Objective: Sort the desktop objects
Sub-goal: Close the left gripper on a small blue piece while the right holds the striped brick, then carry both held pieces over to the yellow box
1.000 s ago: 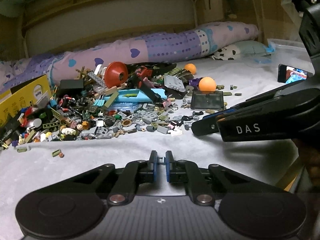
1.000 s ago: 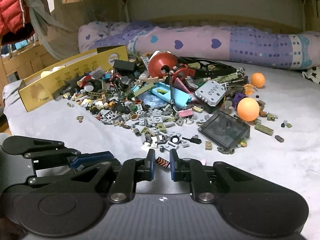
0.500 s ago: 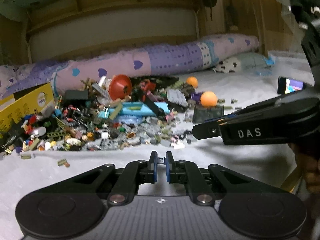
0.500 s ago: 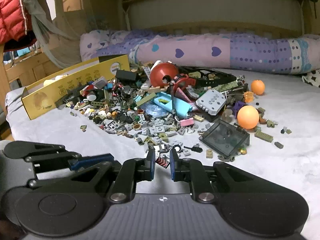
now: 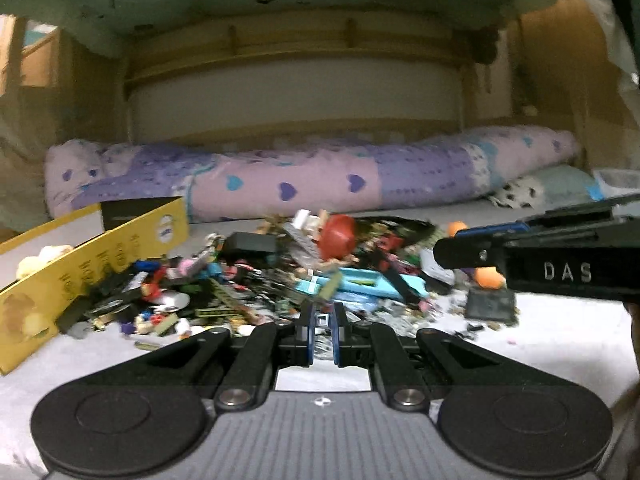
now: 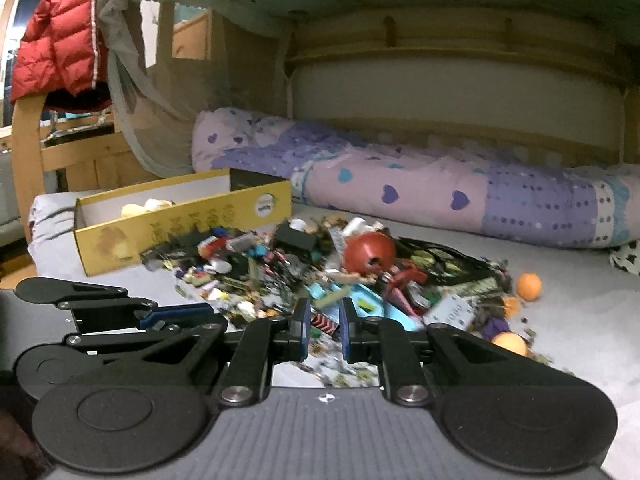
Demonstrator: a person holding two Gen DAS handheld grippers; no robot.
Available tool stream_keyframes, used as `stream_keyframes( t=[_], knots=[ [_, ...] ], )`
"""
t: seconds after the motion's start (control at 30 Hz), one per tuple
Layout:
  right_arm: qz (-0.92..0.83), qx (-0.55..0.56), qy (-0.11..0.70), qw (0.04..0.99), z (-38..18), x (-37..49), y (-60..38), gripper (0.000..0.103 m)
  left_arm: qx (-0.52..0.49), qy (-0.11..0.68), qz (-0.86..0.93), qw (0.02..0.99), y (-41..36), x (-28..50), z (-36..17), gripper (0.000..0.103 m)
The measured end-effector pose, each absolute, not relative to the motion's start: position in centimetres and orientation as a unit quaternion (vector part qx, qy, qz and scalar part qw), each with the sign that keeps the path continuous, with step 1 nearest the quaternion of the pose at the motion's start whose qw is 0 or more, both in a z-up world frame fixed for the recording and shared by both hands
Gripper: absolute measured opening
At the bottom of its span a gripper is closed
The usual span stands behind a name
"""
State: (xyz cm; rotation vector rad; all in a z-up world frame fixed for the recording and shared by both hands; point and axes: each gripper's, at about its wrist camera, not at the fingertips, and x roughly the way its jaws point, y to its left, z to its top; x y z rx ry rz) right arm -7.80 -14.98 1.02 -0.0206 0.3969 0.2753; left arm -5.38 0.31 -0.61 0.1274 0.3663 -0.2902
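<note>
Left wrist view: the left claw (image 5: pixel 322 332) hangs above the bed (image 5: pixel 560 344) with its jaws pressed almost together. Only a thin slit remains between them, and whether a small piece sits in it cannot be told through the blur. The pile of small toy bricks and parts (image 5: pixel 280 280) lies ahead of and below that claw, spread across the grey sheet, apart from the fingertips. An open yellow cardboard box (image 5: pixel 100 256) stands at the pile's left edge. A purple bolster with heart prints (image 5: pixel 320 184) lies behind the pile. The right claw enters this view from the right, level with the pile, side on, so the state of its jaws is not readable there. Right wrist view supplies it: the right claw (image 6: pixel 325 332) is pinching a small black piece with red stripes (image 6: pixel 325 322), held clear of the pile beyond it. This view also shows a red dome-shaped part (image 6: pixel 370 252) on top of the pile, an orange ball (image 6: pixel 529 286) at the pile's right edge, and a red padded jacket (image 6: pixel 56 48) hung on a wooden frame at far left.
</note>
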Motion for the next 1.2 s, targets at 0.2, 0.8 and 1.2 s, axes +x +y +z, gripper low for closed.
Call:
stream_keyframes(
  t=[0.2,0.8,1.2],
  knots=[
    [0.155,0.000,0.191,0.969,2.0,-6.9,-12.2,0.016,0.038,0.177,-0.133,0.974,2.2,-5.1,0.8,0.009],
    [0.219,0.022,0.172,0.960,4.1,-2.5,-7.0,0.017,0.023,0.168,0.005,0.986,10.8,-3.2,4.1,0.009],
    [0.295,0.015,0.152,0.943,4.0,1.5,-0.6,0.017,0.024,0.137,0.088,0.986,17.3,-2.8,7.9,0.009]
  ],
)
